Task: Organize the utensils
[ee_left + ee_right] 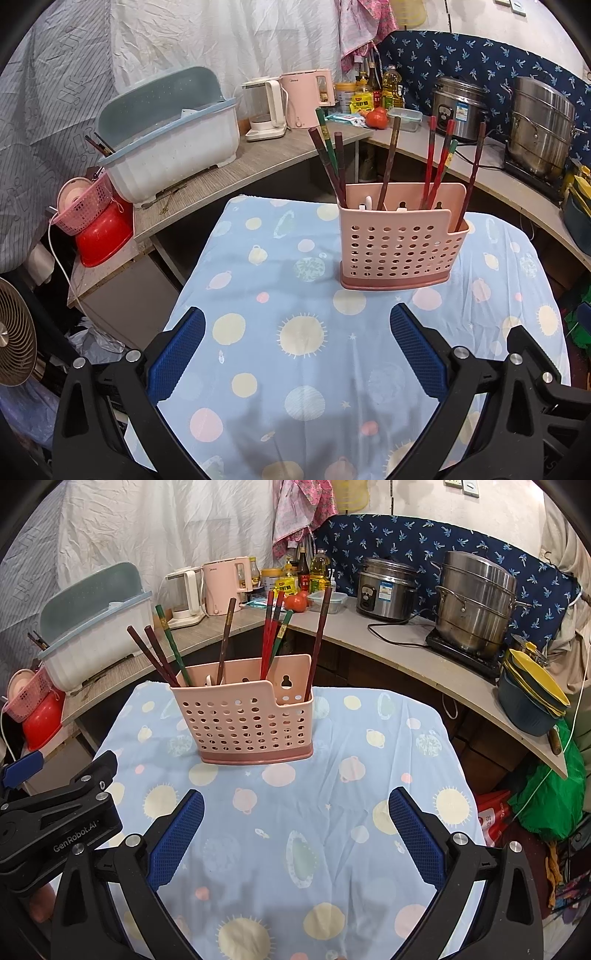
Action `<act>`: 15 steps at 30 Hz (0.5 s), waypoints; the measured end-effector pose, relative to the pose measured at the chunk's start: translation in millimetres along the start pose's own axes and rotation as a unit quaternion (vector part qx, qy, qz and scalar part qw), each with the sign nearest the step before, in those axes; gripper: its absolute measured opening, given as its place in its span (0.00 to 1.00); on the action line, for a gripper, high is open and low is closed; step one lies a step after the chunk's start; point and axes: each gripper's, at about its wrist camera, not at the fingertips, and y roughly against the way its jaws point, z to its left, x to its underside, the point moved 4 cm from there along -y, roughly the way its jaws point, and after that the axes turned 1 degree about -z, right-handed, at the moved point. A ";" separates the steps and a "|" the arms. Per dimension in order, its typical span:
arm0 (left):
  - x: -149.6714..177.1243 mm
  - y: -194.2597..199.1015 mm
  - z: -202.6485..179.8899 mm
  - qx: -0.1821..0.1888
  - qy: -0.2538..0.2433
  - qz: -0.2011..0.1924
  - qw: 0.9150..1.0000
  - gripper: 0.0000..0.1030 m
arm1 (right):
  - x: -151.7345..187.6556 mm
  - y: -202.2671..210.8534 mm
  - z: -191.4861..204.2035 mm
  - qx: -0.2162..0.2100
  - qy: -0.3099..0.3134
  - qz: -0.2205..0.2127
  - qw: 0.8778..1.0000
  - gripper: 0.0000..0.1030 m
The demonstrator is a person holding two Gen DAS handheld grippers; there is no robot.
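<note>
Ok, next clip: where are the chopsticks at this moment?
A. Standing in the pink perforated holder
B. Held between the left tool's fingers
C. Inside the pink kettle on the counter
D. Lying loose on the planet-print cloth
A. The chopsticks all stand upright or leaning in the pink perforated holder on the planet-print cloth, while the left tool and right tool are both open and hold nothing.
</note>
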 end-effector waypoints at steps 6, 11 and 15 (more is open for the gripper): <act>-0.5 0.2 0.2 -0.003 -0.003 0.000 1.000 0.93 | 0.4 0.0 -0.4 0.000 0.000 0.000 1.000 0.94; -2.1 -2.7 -0.3 -0.004 -0.003 0.005 1.000 0.93 | 0.7 0.1 -0.2 -0.001 0.001 0.000 1.000 0.94; -2.6 -3.5 -0.5 -0.006 -0.001 0.001 1.000 0.93 | 1.2 -0.7 -1.7 -0.002 0.002 0.000 1.000 0.94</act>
